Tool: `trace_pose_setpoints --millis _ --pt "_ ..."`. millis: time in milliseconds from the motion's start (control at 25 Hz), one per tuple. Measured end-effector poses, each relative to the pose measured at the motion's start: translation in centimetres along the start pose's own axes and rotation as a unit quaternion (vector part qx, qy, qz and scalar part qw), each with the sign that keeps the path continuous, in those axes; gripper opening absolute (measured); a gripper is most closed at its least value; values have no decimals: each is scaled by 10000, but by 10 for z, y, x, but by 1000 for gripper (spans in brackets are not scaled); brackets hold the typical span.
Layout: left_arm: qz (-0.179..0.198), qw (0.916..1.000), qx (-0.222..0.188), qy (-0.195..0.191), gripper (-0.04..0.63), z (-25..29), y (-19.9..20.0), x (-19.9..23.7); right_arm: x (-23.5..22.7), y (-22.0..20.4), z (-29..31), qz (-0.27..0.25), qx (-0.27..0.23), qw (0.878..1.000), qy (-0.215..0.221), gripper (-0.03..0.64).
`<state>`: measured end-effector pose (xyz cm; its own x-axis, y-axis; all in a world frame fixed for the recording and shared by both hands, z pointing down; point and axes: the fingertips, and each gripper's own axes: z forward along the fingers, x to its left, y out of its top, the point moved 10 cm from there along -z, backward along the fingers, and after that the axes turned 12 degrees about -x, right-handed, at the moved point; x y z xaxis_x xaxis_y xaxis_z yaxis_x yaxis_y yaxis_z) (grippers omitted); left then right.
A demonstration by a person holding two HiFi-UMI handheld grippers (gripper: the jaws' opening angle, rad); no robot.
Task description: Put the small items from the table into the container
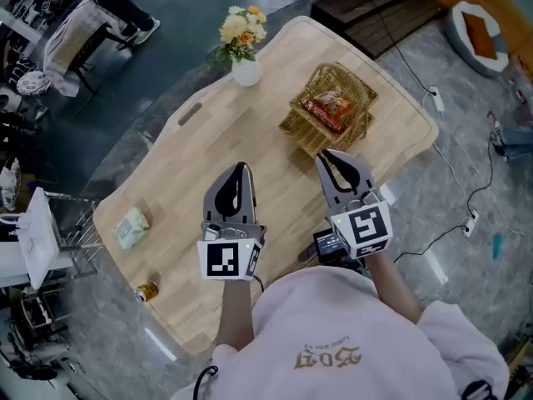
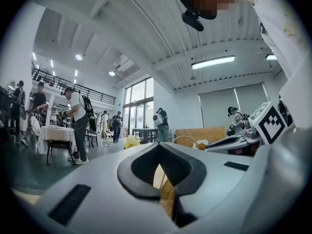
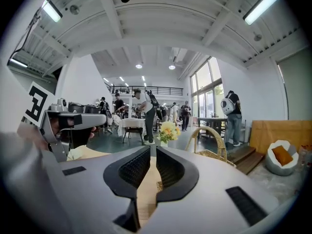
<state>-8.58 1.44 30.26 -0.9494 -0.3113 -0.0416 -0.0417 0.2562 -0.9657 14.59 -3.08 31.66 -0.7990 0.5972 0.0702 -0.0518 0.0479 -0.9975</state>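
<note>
**Head view:** A person holds two claws level over a wooden table with the clearing job partly done. The left gripper is clenched on nothing. The right gripper shows no load either. Just beyond the right claw's tips sits the wicker basket, the container, with one red packet already inside. Two small items lie loose on the tabletop, both well off to the left of the left claw and nearer the person than its tips: a pale packet and a can at the table's near edge. A vase of flowers stands far ahead of the left claw and does not look like part of the job.

**Left gripper view:** The dark pads meet at their tips and only bare wood shows through the slit behind them. The basket's handle rises ahead and slightly right of the claw. The loose items are out of this view.

**Right gripper view:** The jaws stand a narrow slit apart with nothing between them. The basket lies just ahead to the right, the flowers farther on.

By this showing, one item is in and two wait. Both claws are free for the next pick, and both point away from what remains.
</note>
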Motion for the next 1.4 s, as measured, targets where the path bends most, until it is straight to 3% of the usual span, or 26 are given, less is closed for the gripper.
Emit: trace_pose_setpoints --millis 200,600,1000,1400 --pt "-186 9995 -135 200 5 -16 7 14 22 8 2 -60 -117 9997 195 51" --pt "-46 9990 -367 232 5 -31 14 26 37 7 9 -75 -97 9993 349 51" --pt "-152 9986 -230 441 5 -38 9 38 39 4 16 -75 -51 9990 432 49" --pt "100 9966 -102 807 5 -56 11 49 43 -1 29 11 9 9974 718 51"
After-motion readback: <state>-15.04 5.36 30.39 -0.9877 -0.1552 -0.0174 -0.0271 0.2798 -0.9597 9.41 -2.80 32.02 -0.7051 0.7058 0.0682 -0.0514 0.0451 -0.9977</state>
